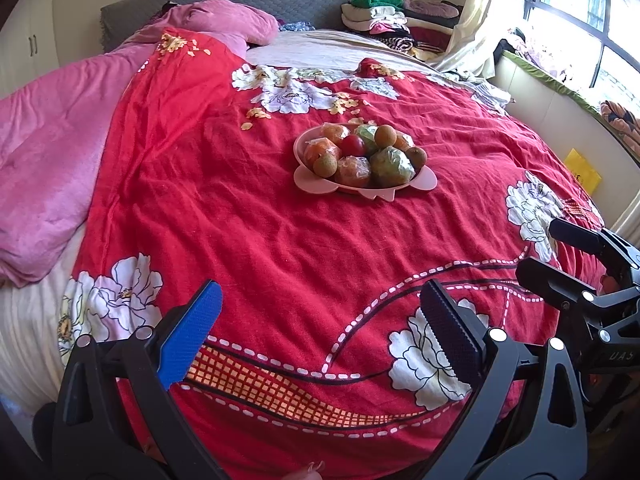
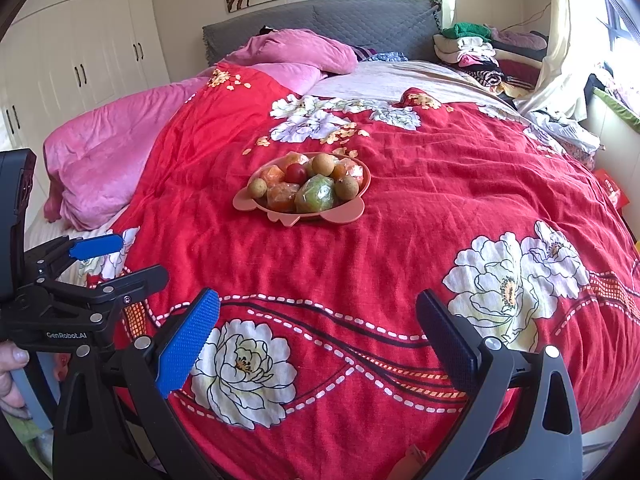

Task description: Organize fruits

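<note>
A pink plate (image 1: 424, 182) heaped with fruits (image 1: 360, 152) sits mid-bed on the red floral bedspread (image 1: 280, 240). It holds wrapped oranges, wrapped green fruits, small brown round fruits and a red one. In the right wrist view the plate (image 2: 352, 212) and fruits (image 2: 308, 184) lie ahead, left of centre. My left gripper (image 1: 320, 312) is open and empty, well short of the plate. My right gripper (image 2: 318, 316) is open and empty, also well short. The right gripper (image 1: 540, 248) shows at the right edge of the left wrist view; the left gripper (image 2: 128, 258) shows at the left of the right wrist view.
A pink blanket (image 1: 48, 152) is bunched along the bed's left side. Folded clothes (image 1: 384, 20) are piled by the grey headboard (image 2: 320, 20). White wardrobes (image 2: 80, 60) stand to the left, a window ledge (image 1: 560, 92) to the right.
</note>
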### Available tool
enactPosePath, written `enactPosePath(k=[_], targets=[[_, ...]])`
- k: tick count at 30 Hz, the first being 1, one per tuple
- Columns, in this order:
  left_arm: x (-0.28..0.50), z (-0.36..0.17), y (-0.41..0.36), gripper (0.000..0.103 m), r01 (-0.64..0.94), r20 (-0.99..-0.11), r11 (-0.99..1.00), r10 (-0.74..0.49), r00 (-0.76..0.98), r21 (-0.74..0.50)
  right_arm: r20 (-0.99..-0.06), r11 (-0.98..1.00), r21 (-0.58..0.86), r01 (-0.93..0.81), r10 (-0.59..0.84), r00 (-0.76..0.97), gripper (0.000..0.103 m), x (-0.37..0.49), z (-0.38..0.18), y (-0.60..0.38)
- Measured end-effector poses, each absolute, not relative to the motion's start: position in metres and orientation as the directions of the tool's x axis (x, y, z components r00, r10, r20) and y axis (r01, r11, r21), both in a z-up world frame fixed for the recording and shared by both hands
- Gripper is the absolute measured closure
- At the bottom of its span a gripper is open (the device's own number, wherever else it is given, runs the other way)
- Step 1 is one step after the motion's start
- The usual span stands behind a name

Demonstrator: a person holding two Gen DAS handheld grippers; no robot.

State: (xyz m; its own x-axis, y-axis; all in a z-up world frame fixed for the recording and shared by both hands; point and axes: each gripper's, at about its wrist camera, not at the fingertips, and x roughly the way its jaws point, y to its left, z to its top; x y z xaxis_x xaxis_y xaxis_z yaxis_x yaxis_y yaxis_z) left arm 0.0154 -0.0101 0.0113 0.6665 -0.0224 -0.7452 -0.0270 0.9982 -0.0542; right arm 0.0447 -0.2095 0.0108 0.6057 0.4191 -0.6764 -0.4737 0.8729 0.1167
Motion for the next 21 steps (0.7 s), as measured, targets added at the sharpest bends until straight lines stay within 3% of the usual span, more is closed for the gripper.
enactPosePath(k=[21], targets=[[0.0148, 0.0146, -0.0075, 0.010, -0.043, -0.742, 0.999, 0.006, 0.670, -0.031, -0.677, 0.873, 0.118, -0.473, 0.419, 0.605, 0.005, 0.0461, 0.0100, -0.2121]])
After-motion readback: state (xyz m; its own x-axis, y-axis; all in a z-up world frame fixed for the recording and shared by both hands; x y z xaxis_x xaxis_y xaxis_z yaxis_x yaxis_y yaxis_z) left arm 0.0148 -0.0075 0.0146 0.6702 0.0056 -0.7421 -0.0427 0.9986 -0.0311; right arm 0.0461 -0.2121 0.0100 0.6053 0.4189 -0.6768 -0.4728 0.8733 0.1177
